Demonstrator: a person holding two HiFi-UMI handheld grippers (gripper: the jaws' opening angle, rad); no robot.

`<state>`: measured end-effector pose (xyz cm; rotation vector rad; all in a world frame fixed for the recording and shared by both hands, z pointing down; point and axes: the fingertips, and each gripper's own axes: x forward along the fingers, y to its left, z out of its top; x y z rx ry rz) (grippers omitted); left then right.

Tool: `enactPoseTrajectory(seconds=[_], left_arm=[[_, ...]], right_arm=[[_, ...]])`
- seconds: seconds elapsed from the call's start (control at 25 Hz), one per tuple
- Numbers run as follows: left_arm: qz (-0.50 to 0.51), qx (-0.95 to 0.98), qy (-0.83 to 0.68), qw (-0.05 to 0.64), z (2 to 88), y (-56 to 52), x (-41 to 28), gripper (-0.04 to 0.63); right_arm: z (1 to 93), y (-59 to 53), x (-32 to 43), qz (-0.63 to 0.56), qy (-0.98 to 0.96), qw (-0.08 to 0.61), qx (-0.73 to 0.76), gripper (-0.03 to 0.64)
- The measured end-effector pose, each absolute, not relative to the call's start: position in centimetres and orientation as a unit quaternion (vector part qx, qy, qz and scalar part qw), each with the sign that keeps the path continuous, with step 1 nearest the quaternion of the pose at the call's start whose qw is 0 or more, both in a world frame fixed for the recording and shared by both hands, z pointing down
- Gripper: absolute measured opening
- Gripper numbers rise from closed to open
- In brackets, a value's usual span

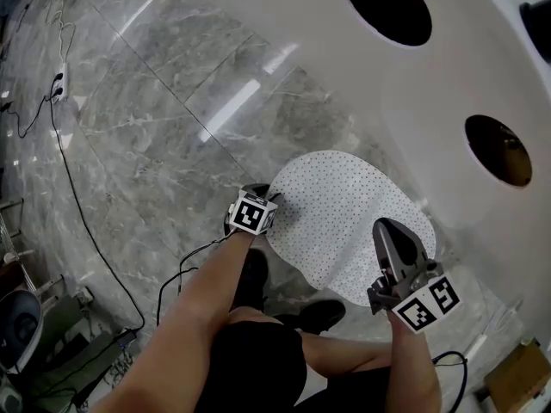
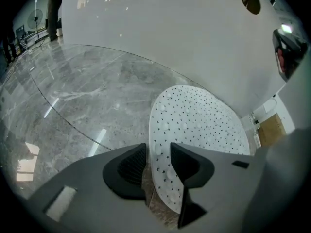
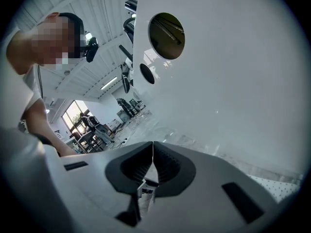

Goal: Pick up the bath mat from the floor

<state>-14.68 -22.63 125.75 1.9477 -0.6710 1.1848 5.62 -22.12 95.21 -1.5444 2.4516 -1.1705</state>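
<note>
Polished grey marble floor (image 1: pixel 172 101) with reflected light streaks; white wall (image 1: pixel 482 67) bearing round dark openings (image 1: pixel 386 7); black cables (image 1: pixel 83 218) trailing at left; cardboard box (image 1: pixel 516 377) lower right.

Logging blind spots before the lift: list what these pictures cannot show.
Head view: jaws of the left gripper, hidden under its marker cube.
Head view: near edge of the bath mat, partly behind the right gripper.
Right gripper view: most of the bath mat, cut off by the gripper's body and the frame edge.
</note>
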Motion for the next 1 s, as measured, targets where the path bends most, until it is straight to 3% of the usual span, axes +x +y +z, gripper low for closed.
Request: enactPoseTrajectory(seconds=[0.2, 0.44, 1.0], left_arm=[[0.468, 0.762, -0.265, 0.361, 126.2, -22.8, -14.7, 0.059], [0.47, 0.769, -0.251, 0.352, 126.3, -22.8, -14.7, 0.046], [0.444, 0.782, -0.233, 0.37, 123.3, -22.1, -13.8, 0.015]], right_arm=[[95.1, -22.8, 5.8, -0.369, 0.789, 0.012, -0.491, 0.006], [93.8, -23.8, 6.0, -0.37, 0.789, 0.046, -0.487, 0.006], [94.4, -22.7, 5.4, -0.392, 0.778, 0.026, -0.491, 0.006]])
